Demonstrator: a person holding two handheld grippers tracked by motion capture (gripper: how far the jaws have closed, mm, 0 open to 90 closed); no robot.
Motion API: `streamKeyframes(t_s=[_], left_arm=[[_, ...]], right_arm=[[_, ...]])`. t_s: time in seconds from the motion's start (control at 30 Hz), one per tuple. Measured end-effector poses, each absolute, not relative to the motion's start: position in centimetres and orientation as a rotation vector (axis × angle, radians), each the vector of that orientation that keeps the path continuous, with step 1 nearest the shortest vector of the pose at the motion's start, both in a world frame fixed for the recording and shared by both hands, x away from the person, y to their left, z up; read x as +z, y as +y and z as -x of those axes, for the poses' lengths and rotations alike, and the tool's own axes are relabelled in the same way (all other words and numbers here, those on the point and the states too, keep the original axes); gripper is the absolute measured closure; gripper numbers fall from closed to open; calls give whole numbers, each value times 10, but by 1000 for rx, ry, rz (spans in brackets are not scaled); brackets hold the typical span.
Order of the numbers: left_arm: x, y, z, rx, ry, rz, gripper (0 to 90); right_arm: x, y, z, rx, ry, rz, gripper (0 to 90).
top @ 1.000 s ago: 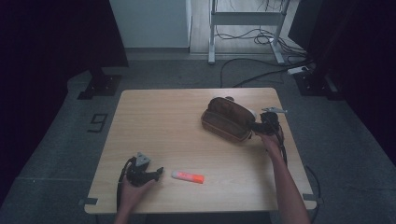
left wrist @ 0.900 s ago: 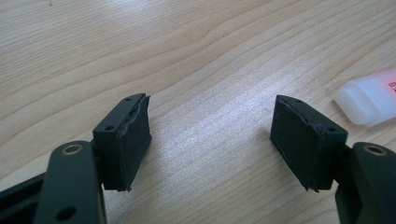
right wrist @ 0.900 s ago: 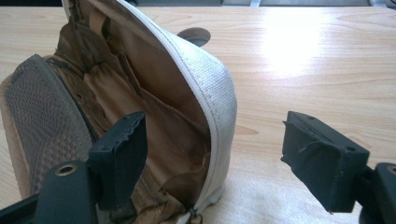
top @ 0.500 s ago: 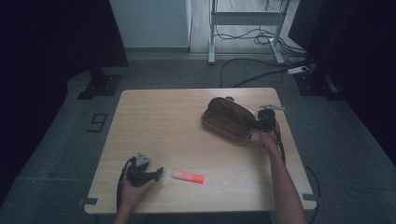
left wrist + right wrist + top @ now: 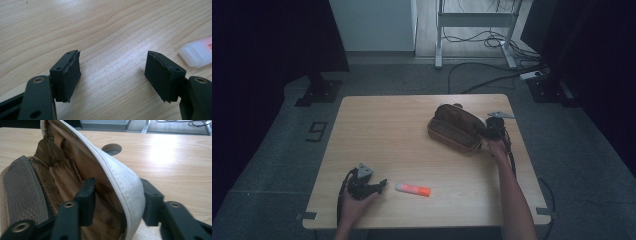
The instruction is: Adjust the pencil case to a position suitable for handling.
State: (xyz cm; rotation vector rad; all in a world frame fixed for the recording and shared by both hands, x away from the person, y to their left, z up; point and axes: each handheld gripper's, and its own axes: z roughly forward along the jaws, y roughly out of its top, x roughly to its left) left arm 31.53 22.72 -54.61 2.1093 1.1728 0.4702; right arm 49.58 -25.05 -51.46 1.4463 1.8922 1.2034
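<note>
Holding the brown pencil case [image 5: 456, 128] open near the table's [image 5: 387, 130] right edge, toward the far right corner: right gripper [image 5: 492, 131] pinched on the case's pale canvas rim [image 5: 120, 182], one jaw inside against the lining, the other outside. Zip already undone, mesh pocket [image 5: 22, 187] and tan lining exposed; nothing seen inside, though much of the interior hidden. Rested left gripper [image 5: 371, 188] by the near left corner, jaws spread wide, empty, bare wood between the pads [image 5: 67, 75]. Lay well apart from the case, at the near edge: orange-and-white glue stick [image 5: 413, 189], just beside the left gripper's tip, untouched. Judged early stage: opening done; gripping the stick, carrying it across and dropping it into the case all left.
</note>
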Motion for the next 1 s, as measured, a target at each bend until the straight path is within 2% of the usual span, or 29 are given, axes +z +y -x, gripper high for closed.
streamKeyframes(t_s=[0.23, 0.37, 1.0], left_arm=[[-546, 227, -315, 470, 1173, -2110, 282], [-546, 227, -315, 470, 1173, -2110, 282], [-546, 227, -315, 470, 1174, -2110, 282]], right_arm=[[-514, -255, -495, 1246, 1931, -1436, 743], [-513, -254, -493, 1261, 1944, -1408, 784], [-491, -260, -476, 1467, 1908, -1294, 807]])
